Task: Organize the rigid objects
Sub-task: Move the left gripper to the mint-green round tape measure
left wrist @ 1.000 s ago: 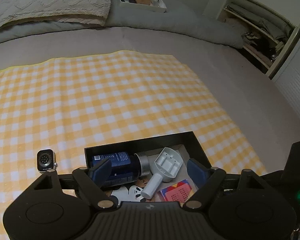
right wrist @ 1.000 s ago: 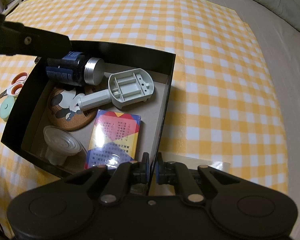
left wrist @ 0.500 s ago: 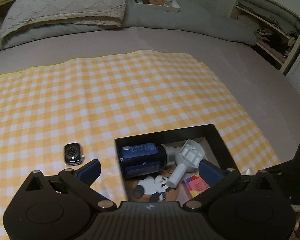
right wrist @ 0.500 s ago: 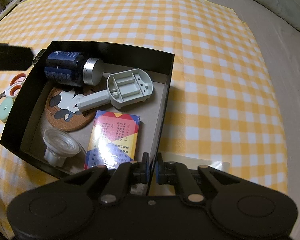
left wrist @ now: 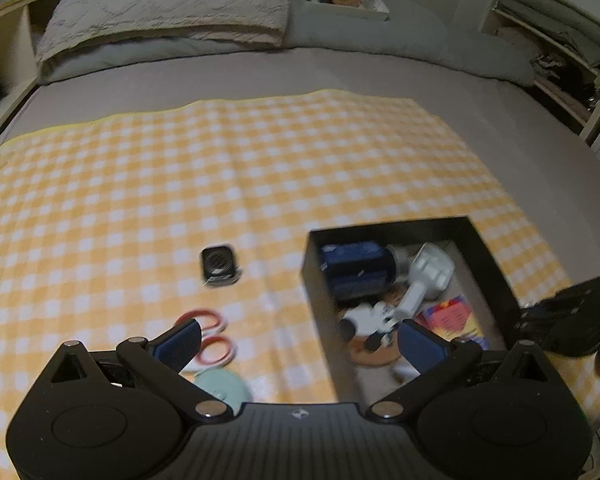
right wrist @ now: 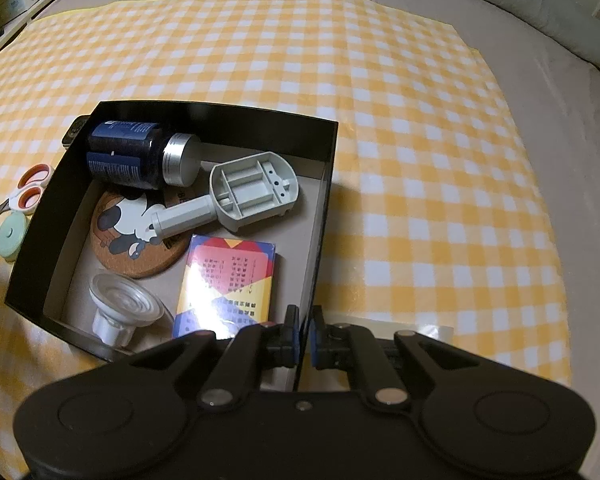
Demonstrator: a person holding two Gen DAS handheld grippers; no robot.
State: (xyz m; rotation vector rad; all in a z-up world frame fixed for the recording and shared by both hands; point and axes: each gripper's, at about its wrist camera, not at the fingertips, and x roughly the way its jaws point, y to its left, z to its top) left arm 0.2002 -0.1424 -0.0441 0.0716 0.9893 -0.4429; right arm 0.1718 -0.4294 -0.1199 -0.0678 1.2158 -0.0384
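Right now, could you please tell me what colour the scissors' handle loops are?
Orange, on the scissors lying left of the black box; clearest in the right wrist view.

1. The left gripper [left wrist: 296,344] has been moved left, away from the black box [left wrist: 488,256], and its jaws are spread wide.
2. The smartwatch [left wrist: 219,265] is now seen nearer the middle.
3. The orange-handled scissors [left wrist: 212,336] and the mint round case [left wrist: 220,390] have come into the left wrist view.

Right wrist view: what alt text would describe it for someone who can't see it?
The right gripper pinches the near wall of a black box on a yellow checked cloth. Inside lie a blue jar, coaster and colorful card box.
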